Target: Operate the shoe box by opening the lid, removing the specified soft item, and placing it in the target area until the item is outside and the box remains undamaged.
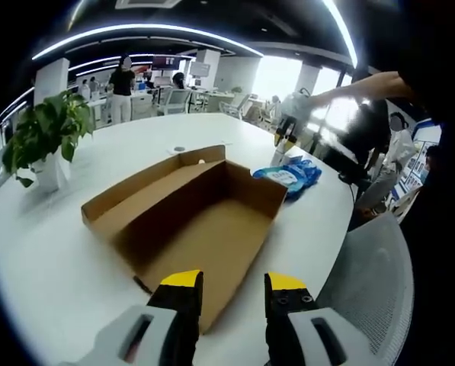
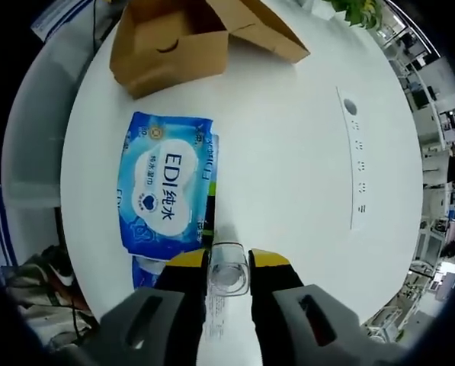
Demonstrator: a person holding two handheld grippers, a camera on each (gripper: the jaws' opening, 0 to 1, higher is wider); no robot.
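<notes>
Box [image 1: 197, 221] is seen open on the white worktop [image 1: 52, 267], lid flap laid back. Blue pack [image 2: 168, 184] lies outside, just beside the box. Left gripper [image 1: 233, 284] is held released over the box's near edge. Right gripper [image 2: 229, 263] is clenched on a clear bottle [image 2: 229, 273].

Your left gripper [image 1: 232, 286] hovers w/ jaws parted, nothing between them. Your right gripper [image 2: 228, 263] points down, jaws closed on a clear bottle [image 2: 229, 273]. Your arm [image 1: 364, 88] reaches across upper right.
</notes>
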